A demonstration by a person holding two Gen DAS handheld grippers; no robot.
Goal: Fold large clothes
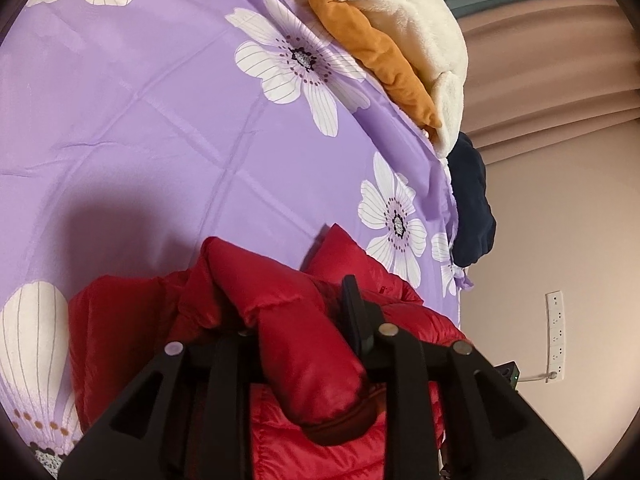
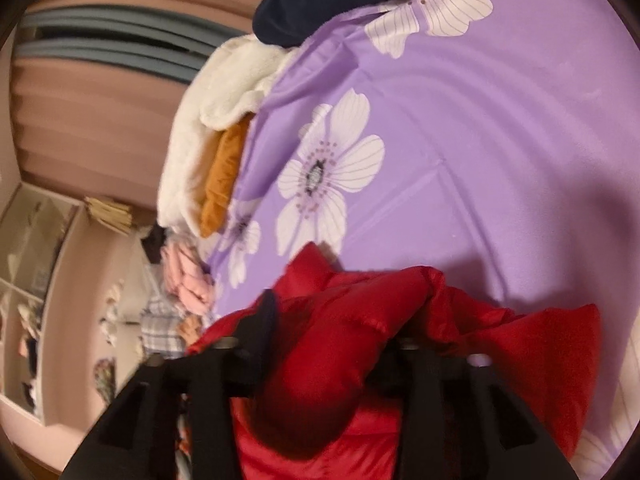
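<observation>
A red puffer jacket (image 1: pixel 272 320) lies bunched on a purple bedsheet with white flowers (image 1: pixel 160 120). My left gripper (image 1: pixel 296 312) is shut on a red sleeve of the jacket; one black finger (image 1: pixel 354 308) shows on the right, the other is hidden under the fabric. In the right wrist view the same jacket (image 2: pixel 360 320) fills the bottom. My right gripper (image 2: pixel 332 332) is shut on a padded fold of it, with one finger (image 2: pixel 264 320) showing on the left. The sheet (image 2: pixel 480 120) spreads behind.
A cream fleece garment (image 1: pixel 412 32), an orange garment (image 1: pixel 376 52) and a dark navy garment (image 1: pixel 472 200) lie along the bed's edge. A wall power strip (image 1: pixel 556 336) hangs at right. In the right wrist view, pink and plaid clothes (image 2: pixel 184 292) are piled beside the bed, near shelves (image 2: pixel 28 280).
</observation>
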